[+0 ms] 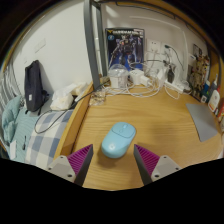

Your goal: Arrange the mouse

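Wooden desk [150,125] fills the middle, with a poster [126,45] on the wall beyond and a tangle of white cables [150,82] at its far edge. On it a light blue mouse [118,140] lies just ahead of the tongs [113,158], whose fingers stand spread, clear of it

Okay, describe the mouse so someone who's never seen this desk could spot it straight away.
Find the wooden desk beside the bed. Near its front edge, just ahead of the open jaws of the gripper, lies the mouse. It is the only pale blue, rounded object on the bare wood, apart from the clutter at the back.
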`<state>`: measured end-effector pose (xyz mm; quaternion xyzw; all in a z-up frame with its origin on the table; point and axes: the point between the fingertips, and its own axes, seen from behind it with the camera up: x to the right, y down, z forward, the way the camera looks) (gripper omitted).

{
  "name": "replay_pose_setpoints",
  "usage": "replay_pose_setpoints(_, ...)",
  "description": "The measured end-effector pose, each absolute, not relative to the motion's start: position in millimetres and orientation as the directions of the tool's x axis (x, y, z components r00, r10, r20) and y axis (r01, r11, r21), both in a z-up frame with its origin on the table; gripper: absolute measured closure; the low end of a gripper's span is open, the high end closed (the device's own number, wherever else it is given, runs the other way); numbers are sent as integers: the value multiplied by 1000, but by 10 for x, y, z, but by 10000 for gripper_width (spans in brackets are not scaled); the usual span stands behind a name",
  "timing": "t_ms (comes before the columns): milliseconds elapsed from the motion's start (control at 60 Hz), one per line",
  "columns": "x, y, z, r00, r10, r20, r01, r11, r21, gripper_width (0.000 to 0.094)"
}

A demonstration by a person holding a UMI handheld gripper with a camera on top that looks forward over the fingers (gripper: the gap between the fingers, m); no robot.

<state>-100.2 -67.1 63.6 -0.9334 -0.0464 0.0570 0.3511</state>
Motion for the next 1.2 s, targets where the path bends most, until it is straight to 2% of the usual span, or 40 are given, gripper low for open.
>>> replay_pose_setpoints(333,-433,77,823,989,145,-17,101,-759,-643,109)
replay_pose_setpoints(467,-268,320,1031,985,173,-7,128,-757,-640,130)
replay_pose_setpoints(533,-158,392,1134,985,173,-8,128,-755,-643,178)
replay_pose_setpoints(567,-111,439,1154,986,169,-5,126,-752,-648,226)
replay_pose_setpoints(600,-53,471,1206,986,168,-7,123,-751,-649,316)
replay_pose_setpoints(733,169,608,1375,985,170,15,139,-748,-649,383)
replay_pose_setpoints(750,243,663,1400,985,172,26,147,-744,-651,445)
replay_pose_setpoints(833,392,726,1506,988,153,27,132,-741,-658,531)
replay_pose_setpoints(967,660,834,1660,992,127,11,104,-754,-649,565)
replay_pose_setpoints(1083,953,912,2043,991,130,-6,95,-751,-653,565)
replay_pose_setpoints(1200,1510,1337,3018,993,117,-7,75,-681,-728,565)
